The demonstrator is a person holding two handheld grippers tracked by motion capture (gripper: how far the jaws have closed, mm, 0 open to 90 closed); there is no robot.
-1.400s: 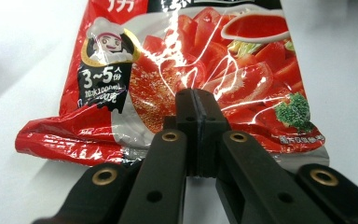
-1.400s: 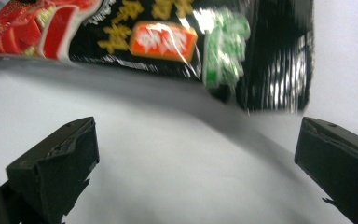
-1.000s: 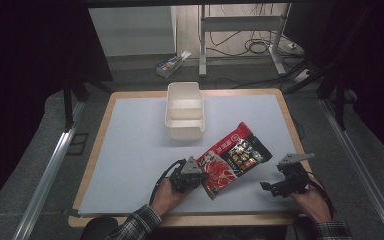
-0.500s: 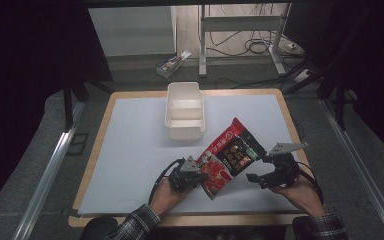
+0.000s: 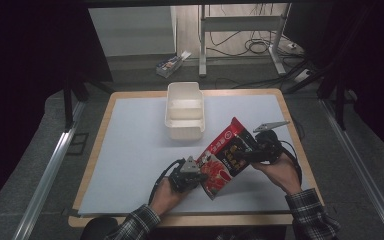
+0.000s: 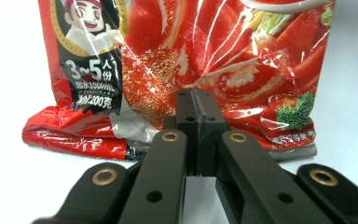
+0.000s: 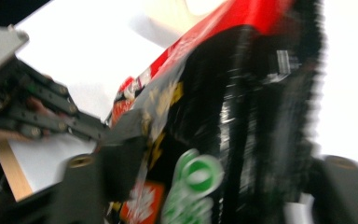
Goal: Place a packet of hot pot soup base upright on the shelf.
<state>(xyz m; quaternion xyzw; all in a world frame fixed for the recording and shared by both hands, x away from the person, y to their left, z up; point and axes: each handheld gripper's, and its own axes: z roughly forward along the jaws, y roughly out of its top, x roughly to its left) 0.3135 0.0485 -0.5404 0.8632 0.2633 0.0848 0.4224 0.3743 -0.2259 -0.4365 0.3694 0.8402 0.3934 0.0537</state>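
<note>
A red bag (image 5: 227,155) is up off the white mat (image 5: 130,150), tilted, with one end low on the left and the other end high on the right. It sits near the front of the table (image 5: 105,107), between the two hands.

The left gripper (image 5: 192,172) holds the low end of the bag. In the left gripper view its two black jaws are pressed tight together on the crinkly edge of the bag (image 6: 205,60). That side shows a cartoon face, red food and a bit of green broccoli. The left hand (image 5: 167,192) wraps around the gripper, and a checked sleeve (image 5: 135,225) comes in from the bottom.

The right gripper (image 5: 255,152) is at the right side of the bag, touching it. In the right gripper view the bag (image 7: 242,93) is very close and blurry, black and red with a green round mark. It sits between the two jaws, which are set wide apart. I cannot tell if they squeeze the bag. The left gripper (image 7: 116,133) shows there too, farther off, pinching the bag's edge. The right hand (image 5: 280,172) holds the right gripper from behind.

A white box (image 5: 184,110) stands on the mat behind the bag, a little apart from it. It has two parts inside.
</note>
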